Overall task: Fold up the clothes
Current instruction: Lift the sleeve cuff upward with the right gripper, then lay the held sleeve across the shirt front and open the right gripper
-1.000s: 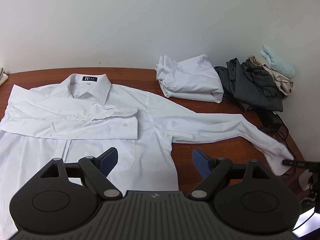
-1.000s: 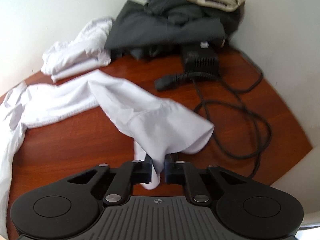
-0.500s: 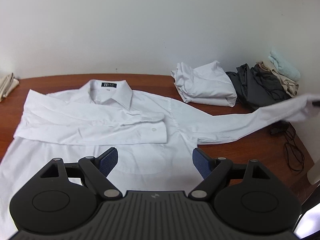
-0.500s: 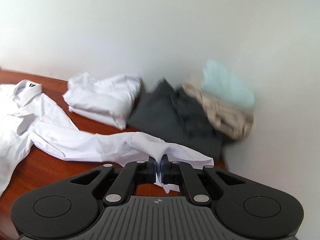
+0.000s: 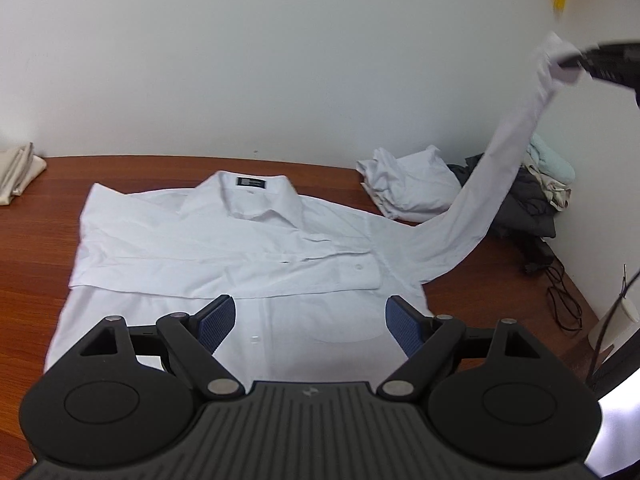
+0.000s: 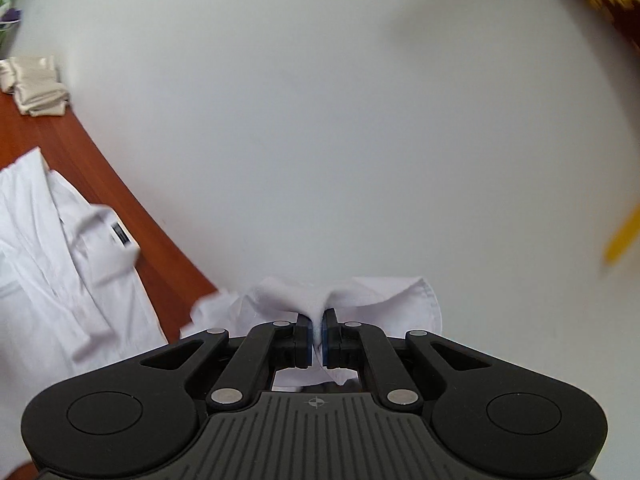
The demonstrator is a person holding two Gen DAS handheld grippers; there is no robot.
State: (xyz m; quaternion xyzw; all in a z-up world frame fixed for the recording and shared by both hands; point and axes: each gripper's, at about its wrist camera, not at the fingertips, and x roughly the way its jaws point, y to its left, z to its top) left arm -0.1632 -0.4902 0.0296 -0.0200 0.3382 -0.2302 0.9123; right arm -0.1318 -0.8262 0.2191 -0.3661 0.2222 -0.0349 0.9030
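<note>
Your left gripper (image 5: 310,322) hangs with its jaws wide and nothing between them, just above the white shirt (image 5: 224,248), which lies flat, collar toward the wall, on the reddish-brown wooden tabletop (image 5: 36,276). One sleeve is folded across the chest just ahead of that gripper. Your right gripper (image 6: 317,336) is clamped on the cuff (image 6: 380,292) of the other sleeve (image 5: 496,172), which rises off the tabletop, up and to the right of your left gripper. Beyond it, against the plain white wall (image 5: 280,60), sit a folded white garment (image 5: 412,188), a dark grey pile (image 5: 528,204) and pale clothes on top. A beige cloth (image 5: 16,172) lies far left; black cables (image 5: 560,296) trail at right.
</note>
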